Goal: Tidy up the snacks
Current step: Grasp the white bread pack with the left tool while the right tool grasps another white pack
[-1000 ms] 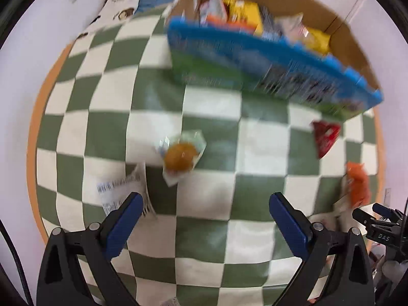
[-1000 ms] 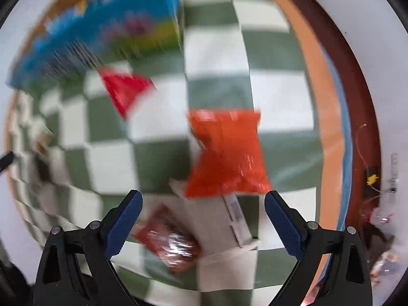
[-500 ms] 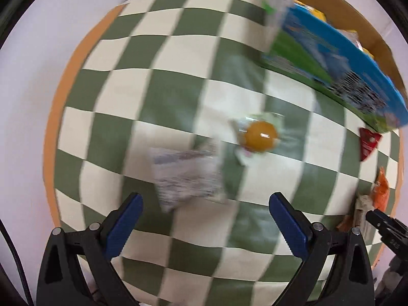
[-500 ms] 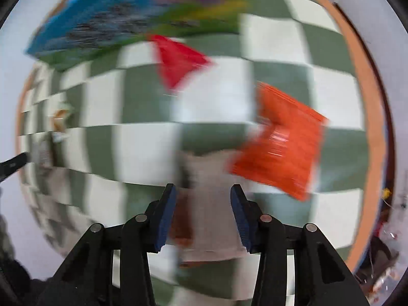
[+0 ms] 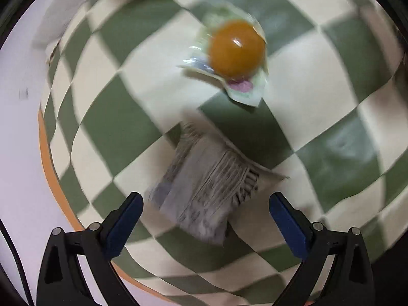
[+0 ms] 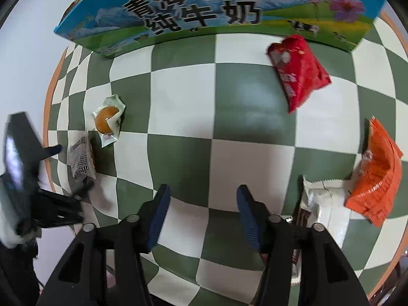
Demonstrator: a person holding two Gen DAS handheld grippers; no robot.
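Observation:
My left gripper (image 5: 205, 204) is open wide and points down at a grey-white printed packet (image 5: 204, 183), which lies on the cloth between its fingers, untouched. Just beyond it lies a round orange snack in a clear wrapper (image 5: 237, 48). My right gripper (image 6: 202, 196) holds nothing; its jaws are partly apart and opening over bare checkered cloth. To its right lie a white packet (image 6: 321, 204), an orange packet (image 6: 377, 176) and a red packet (image 6: 295, 71). The right wrist view also shows the left gripper (image 6: 68, 169) at the grey packet (image 6: 81, 158), next to the orange snack (image 6: 108, 119).
A blue and green milk carton box (image 6: 216, 10) stands along the far side of the green and white checkered tablecloth (image 6: 183, 158). The table's orange rim (image 6: 47, 117) curves close on the left, and a brown wrapper (image 6: 302, 215) peeks out beside the white packet.
The left gripper dropped down and rolled, closing in over the grey packet. The right gripper narrowed around the white packet, then shifted left and widened; the packet now lies to its right.

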